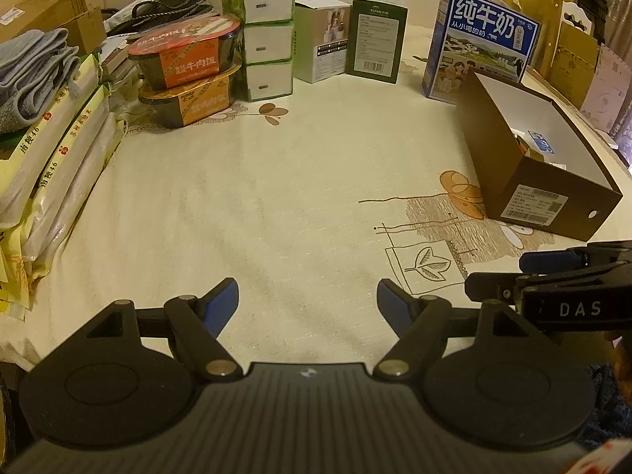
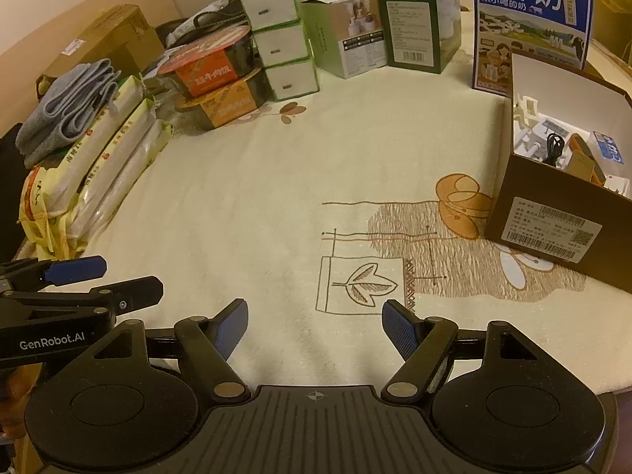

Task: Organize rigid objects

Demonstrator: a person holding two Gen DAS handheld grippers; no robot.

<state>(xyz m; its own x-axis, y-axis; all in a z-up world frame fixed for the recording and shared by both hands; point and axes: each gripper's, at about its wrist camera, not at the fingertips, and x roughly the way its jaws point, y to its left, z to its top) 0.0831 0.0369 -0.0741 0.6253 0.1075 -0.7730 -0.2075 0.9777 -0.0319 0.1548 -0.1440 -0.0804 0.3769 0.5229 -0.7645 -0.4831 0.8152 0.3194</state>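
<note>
Both grippers hover low over the near edge of the cream tablecloth [image 1: 276,181], side by side. Left gripper [image 1: 308,304]: fingers spread wide, nothing between them. Right gripper [image 2: 315,322]: the same, wide apart and empty. Nothing lies within reach of either pair of fingers; the cloth ahead is bare. The rigid goods stand in an arc along the far edge. Far left: two stacked meal bowls [image 1: 185,67], orange lid over yellow, with three stacked tissue boxes [image 1: 268,39] touching them on the right. Centre back: a pale green carton [image 1: 322,39] and a dark green carton [image 1: 377,39], both upright, just beside each other. Far right: a tall blue milk carton [image 1: 486,39], upright, directly behind the open brown shoebox [image 2: 553,229]. The shoebox lies with its long axis running away from the grippers, labelled end nearest. Inside, from the right wrist view: white plastic pieces, a black cable, an orange item, a small blue-printed pack; more I cannot make out. Judgement: the shoebox is the likely bin and lies forward-right, so the right gripper is nearer it, while the left is nearer the bowls and tissue boxes. Any pick calls for a long forward reach first.
</note>
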